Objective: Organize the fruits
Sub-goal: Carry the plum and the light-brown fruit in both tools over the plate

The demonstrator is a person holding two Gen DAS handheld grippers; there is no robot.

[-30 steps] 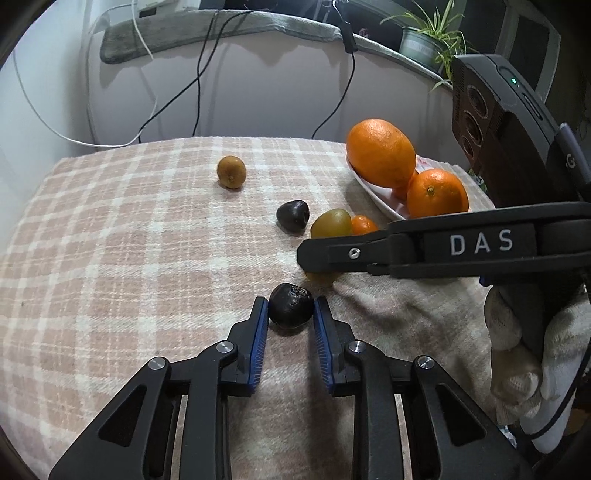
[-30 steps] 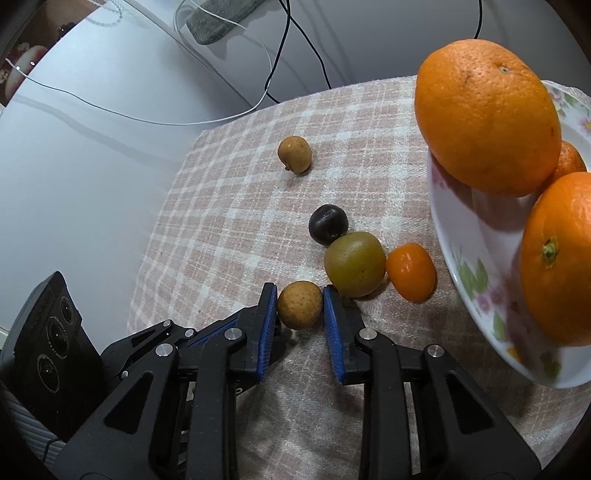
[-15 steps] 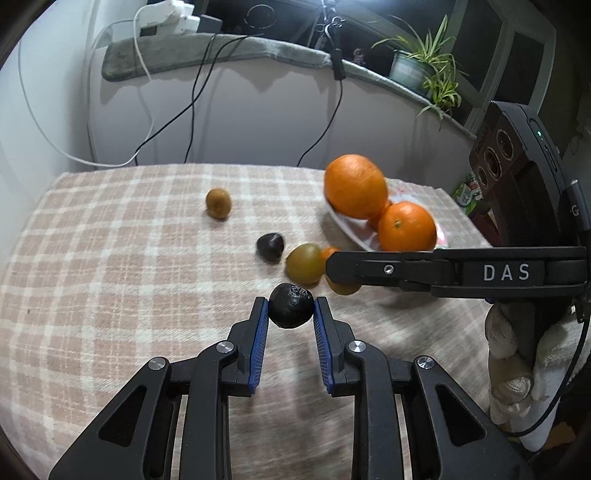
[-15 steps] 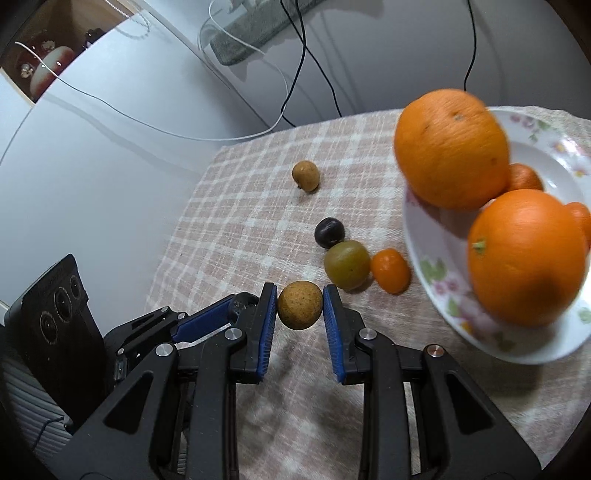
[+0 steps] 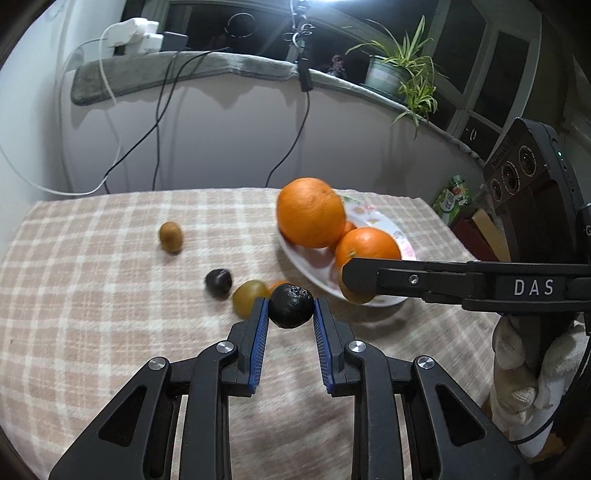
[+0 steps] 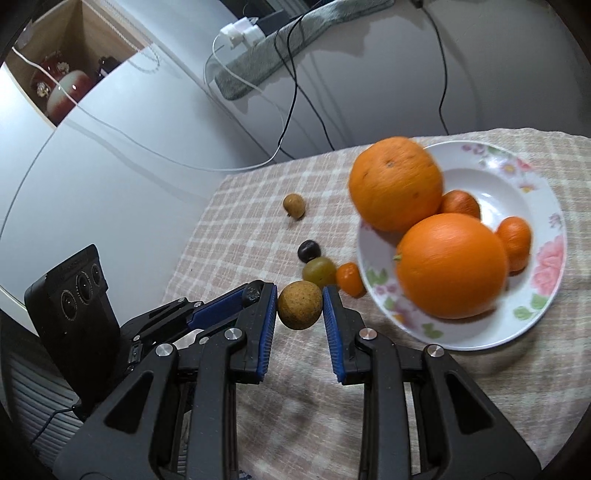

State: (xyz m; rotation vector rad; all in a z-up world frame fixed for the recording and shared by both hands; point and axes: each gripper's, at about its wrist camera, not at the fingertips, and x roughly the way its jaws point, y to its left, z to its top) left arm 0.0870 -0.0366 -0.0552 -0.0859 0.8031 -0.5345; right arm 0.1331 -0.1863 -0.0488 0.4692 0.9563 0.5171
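Observation:
My left gripper (image 5: pixel 290 311) is shut on a wrinkled black fruit (image 5: pixel 290 305), held above the checked cloth. My right gripper (image 6: pixel 300 305) is shut on a round tan fruit (image 6: pixel 299 305), also off the cloth. In the left wrist view the right gripper (image 5: pixel 354 286) reaches in from the right, its tip in front of the plate. A flowered white plate (image 6: pixel 491 332) holds two big oranges (image 6: pixel 451 266) and small orange fruits. On the cloth lie a small brown fruit (image 5: pixel 170 236), a dark plum (image 5: pixel 218 283), a green fruit (image 5: pixel 249 294) and a small orange fruit (image 6: pixel 349 279).
A checked cloth (image 5: pixel 92 288) covers the table, which stands against a white wall with hanging cables (image 5: pixel 159 122). A ledge above carries a power strip (image 5: pixel 135 35) and a potted plant (image 5: pixel 399 70). A gloved hand (image 5: pixel 528 365) holds the right gripper.
Both grippers have lifted their fruits off the cloth and drawn back and up. The plate and the loose fruits now look smaller and farther away.

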